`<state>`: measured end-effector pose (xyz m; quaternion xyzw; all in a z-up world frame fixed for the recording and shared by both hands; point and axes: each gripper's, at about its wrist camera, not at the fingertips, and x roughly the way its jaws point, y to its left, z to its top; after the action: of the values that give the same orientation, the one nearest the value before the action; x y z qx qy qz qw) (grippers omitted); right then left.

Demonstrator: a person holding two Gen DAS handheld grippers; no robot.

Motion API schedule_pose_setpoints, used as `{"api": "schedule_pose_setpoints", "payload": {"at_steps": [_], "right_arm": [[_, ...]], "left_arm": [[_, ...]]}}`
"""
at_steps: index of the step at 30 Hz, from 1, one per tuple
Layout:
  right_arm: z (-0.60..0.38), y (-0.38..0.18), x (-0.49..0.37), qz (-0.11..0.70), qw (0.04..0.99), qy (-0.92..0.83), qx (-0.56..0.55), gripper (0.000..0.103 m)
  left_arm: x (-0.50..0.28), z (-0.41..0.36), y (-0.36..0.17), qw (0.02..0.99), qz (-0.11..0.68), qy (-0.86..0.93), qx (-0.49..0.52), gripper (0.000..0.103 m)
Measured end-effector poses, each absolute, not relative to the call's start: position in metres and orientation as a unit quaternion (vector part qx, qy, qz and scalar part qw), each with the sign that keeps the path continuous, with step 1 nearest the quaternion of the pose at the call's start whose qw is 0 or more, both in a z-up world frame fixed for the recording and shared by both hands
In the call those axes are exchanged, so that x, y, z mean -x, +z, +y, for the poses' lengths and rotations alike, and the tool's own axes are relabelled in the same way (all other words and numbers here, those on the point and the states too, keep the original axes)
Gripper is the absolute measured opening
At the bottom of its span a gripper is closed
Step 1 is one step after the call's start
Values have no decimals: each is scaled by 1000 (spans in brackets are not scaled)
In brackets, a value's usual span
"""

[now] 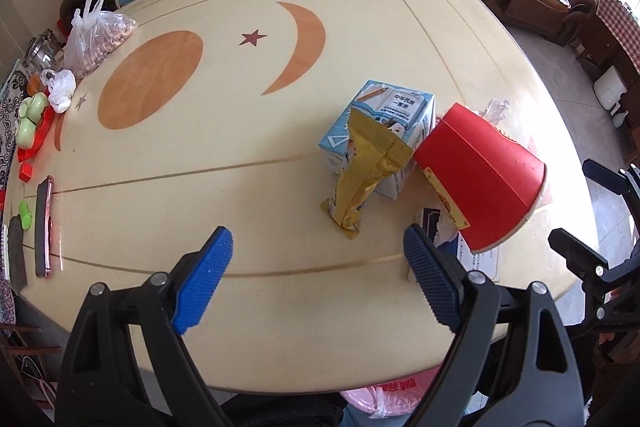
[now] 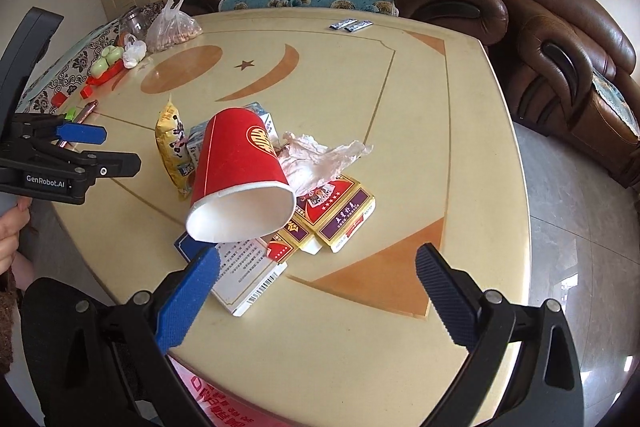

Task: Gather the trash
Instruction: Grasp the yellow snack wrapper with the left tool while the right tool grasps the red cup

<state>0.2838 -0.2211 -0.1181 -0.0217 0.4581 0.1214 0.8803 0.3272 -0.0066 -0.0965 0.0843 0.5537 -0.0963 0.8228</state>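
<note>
Spreading across both views, the cream tabletop (image 2: pixel 440 147) carries a heap of trash near its front edge. The red paper cup (image 2: pixel 240 179) lies tipped on its side on top of the heap, with its white mouth facing 6 o'clock in the right wrist view. Under it are a flattened red and purple carton (image 2: pixel 340 215) and a white leaflet (image 2: pixel 248 275). The blue milk carton (image 1: pixel 384 123) sits at 10 o'clock of the cup, and the yellow snack bag (image 1: pixel 360 183) leans on it. A crumpled clear wrapper (image 2: pixel 320 159) lies at 2 o'clock. The left claw (image 1: pixel 318 259) is released and holds nothing. The right claw (image 2: pixel 318 267) is also released, over the leaflet.
</note>
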Motion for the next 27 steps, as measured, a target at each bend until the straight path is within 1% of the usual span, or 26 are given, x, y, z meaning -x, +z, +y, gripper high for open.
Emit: {"api": "schedule_pose_setpoints", "payload": {"at_steps": [8,10,14,16,19,20,21,22,23,24,25,26,27], "right_arm": [[-210,-135,-310,451,882,131,45,96],[-207,-138,-314,447,883,133,51,94],[-204,-139,-319,431,889,143,55,76],[-205,-138,-321,424,891,153,47,69],[-202,-138,-321,417,893,163,47,65],[-201,-137,-321,414,894,163,52,58],[-199,-137,-321,412,894,166,55,55],[-196,-137,-322,412,893,171,58,50],[-194,-138,-322,413,892,174,61,44],[-191,-139,-323,414,891,176,64,40],[-190,-140,-323,415,891,175,67,39],[-189,-140,-322,412,892,173,67,35],[-189,-141,-323,411,892,174,67,27]], "left_arm": [[-353,-9,-119,817,562,-101,-79,85],[-357,-9,-122,818,561,-103,-74,85],[-361,-8,-123,827,548,-113,-65,85],[-362,-8,-123,831,541,-119,-61,85],[-362,-10,-125,833,535,-127,-61,85],[-363,-10,-125,834,532,-130,-59,85],[-363,-11,-124,835,530,-135,-57,84],[-363,-11,-125,835,529,-142,-54,79],[-362,-12,-125,835,528,-149,-51,77],[-362,-13,-127,833,529,-155,-49,76],[-362,-14,-129,830,532,-161,-49,70],[-362,-16,-132,828,535,-164,-49,65],[-362,-17,-134,825,538,-165,-50,58]]}}
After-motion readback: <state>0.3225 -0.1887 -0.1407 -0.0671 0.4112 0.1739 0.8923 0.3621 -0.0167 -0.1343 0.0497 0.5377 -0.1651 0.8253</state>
